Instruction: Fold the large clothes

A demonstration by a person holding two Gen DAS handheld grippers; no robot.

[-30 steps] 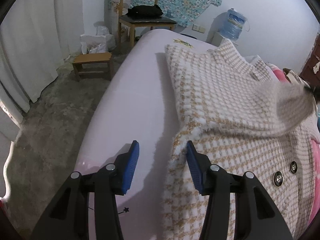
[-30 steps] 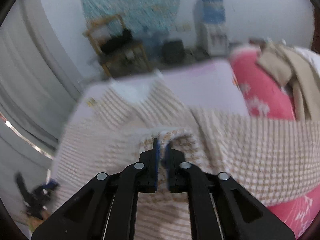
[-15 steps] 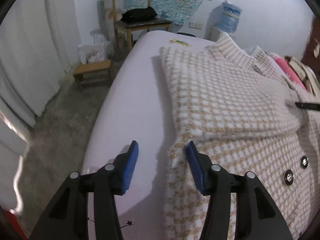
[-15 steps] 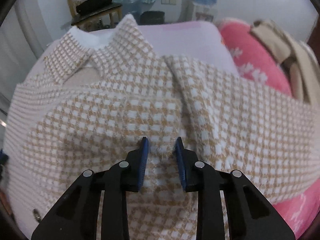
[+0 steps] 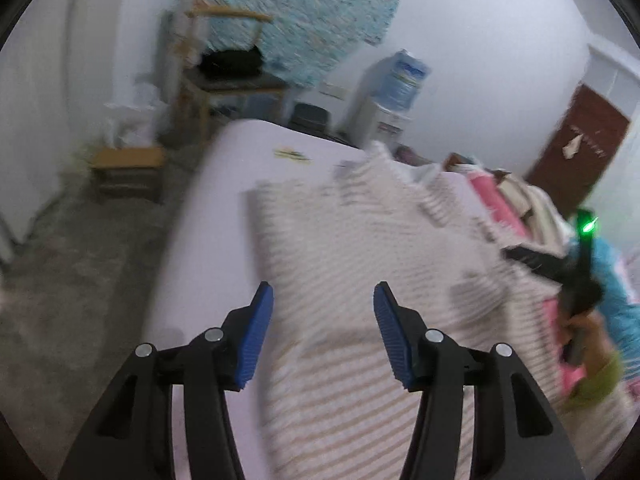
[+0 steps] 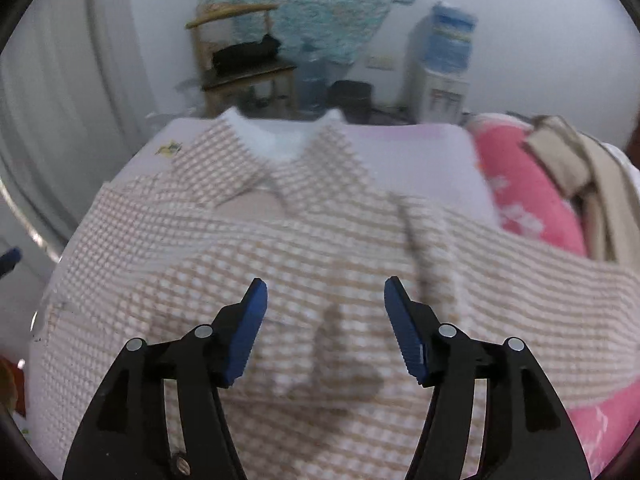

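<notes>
Beige-and-white checked knit jacket (image 6: 304,240) lies collar-away on pale lilac bed (image 6: 420,152) | right gripper (image 6: 324,320) nearer, above chest, jaws opening, empty | left gripper (image 5: 322,326) released, empty, over jacket's left edge

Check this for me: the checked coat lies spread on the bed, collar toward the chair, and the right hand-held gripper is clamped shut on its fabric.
One thing is wrong. The right hand-held gripper is not clamped on the fabric: the right wrist view shows its jaws apart and opening, with nothing pinched between the pads. The rest holds: the checked coat lies spread on the bed, collar toward the chair.
</notes>
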